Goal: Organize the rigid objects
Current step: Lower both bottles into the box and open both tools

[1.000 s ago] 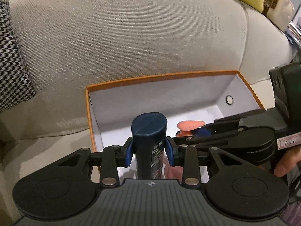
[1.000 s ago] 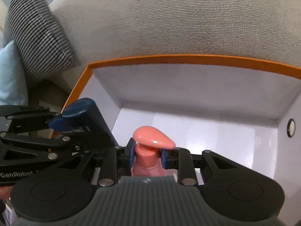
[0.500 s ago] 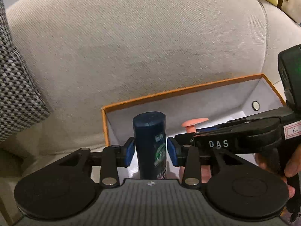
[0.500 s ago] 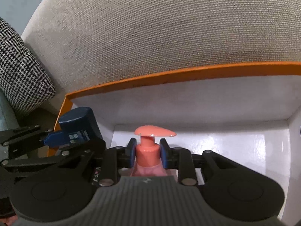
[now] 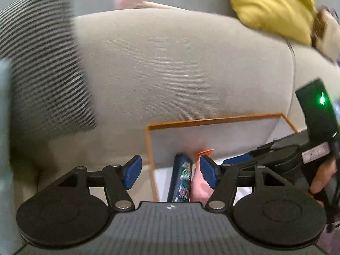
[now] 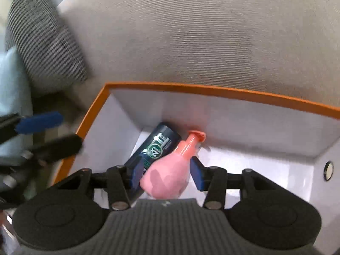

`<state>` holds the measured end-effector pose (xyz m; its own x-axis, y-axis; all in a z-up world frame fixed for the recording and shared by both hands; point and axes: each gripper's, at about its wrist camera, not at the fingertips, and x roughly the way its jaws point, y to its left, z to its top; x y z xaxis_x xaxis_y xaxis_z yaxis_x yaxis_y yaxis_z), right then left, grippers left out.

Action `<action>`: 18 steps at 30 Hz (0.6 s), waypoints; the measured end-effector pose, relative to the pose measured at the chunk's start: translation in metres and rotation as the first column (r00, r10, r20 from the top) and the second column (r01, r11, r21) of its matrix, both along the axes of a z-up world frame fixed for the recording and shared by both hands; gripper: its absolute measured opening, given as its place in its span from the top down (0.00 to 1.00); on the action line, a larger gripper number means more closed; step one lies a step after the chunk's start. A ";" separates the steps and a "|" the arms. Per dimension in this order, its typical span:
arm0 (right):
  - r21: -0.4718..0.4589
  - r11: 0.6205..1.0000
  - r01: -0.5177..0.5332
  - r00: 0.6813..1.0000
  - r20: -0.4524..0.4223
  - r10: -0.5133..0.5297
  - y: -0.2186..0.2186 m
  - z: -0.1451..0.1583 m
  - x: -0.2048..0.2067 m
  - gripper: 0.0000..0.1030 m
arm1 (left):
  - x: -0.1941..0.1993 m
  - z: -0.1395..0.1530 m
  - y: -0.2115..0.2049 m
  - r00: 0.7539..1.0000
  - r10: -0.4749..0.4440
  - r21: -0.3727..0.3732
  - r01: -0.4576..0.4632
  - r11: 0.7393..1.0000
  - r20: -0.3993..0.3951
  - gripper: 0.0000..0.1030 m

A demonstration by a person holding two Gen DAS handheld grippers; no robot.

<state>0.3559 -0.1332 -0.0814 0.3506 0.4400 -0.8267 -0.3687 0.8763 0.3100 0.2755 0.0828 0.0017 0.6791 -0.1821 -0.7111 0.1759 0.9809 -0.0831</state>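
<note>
An orange-rimmed white box (image 6: 212,90) sits on the beige sofa seat; it also shows in the left wrist view (image 5: 212,121). A dark blue bottle (image 6: 155,146) and a pink pump bottle (image 6: 170,170) lean side by side in its far left corner; both show in the left wrist view, blue bottle (image 5: 181,178) and pink bottle (image 5: 198,188). My left gripper (image 5: 170,173) is open and empty, above the box's left edge. My right gripper (image 6: 165,175) is open, its jaws either side of the pink bottle, apart from it.
The sofa backrest (image 5: 180,63) rises behind the box. A striped black-and-white cushion (image 6: 42,42) lies left of the box, a yellow cushion (image 5: 272,6) at the upper right. A light blue cushion (image 6: 12,89) lies at far left.
Both grippers have opened and let go of their bottles, which now lean in the box's corner. Both grippers have pulled back and up from the box.
</note>
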 end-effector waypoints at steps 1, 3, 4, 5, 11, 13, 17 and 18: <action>-0.018 1.000 -0.006 1.000 -0.004 0.006 0.001 -0.004 0.001 0.51 | -0.006 -0.001 0.007 1.000 0.028 -0.023 -0.028 0.999 -0.007 0.29; -0.037 0.999 -0.012 0.999 -0.047 0.010 0.008 -0.009 0.003 0.51 | -0.015 -0.006 0.020 0.996 0.077 -0.078 -0.080 0.994 -0.040 0.31; -0.033 0.999 -0.025 0.997 -0.069 0.023 0.012 -0.011 0.010 0.51 | -0.019 -0.010 0.027 0.993 0.096 -0.114 -0.103 0.988 -0.068 0.34; -0.032 0.998 -0.048 0.995 -0.090 0.045 0.015 -0.014 0.010 0.52 | -0.022 -0.014 0.030 0.990 0.108 -0.146 -0.120 0.982 -0.088 0.38; -0.060 0.994 -0.090 0.995 -0.058 0.086 0.028 -0.025 0.020 0.45 | -0.040 -0.033 0.040 0.980 0.138 -0.299 -0.176 0.938 -0.143 0.52; -0.083 0.990 -0.118 0.992 -0.047 0.114 0.035 -0.027 0.022 0.44 | -0.042 -0.036 0.038 0.980 0.134 -0.326 -0.176 0.929 -0.147 0.54; -0.107 0.969 -0.223 0.975 -0.008 0.224 0.044 -0.022 0.013 0.45 | -0.046 -0.043 0.038 0.980 0.127 -0.369 -0.177 0.912 -0.155 0.57; -0.108 0.961 -0.254 0.967 -0.003 0.255 0.046 -0.021 0.010 0.45 | -0.048 -0.044 0.039 0.979 0.129 -0.371 -0.179 0.911 -0.156 0.57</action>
<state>0.3660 -0.0867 -0.1029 0.2477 0.4258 -0.8703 -0.5869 0.7806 0.2149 0.2274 0.1216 -0.0418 0.6309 -0.3563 -0.6893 -0.0109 0.8842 -0.4670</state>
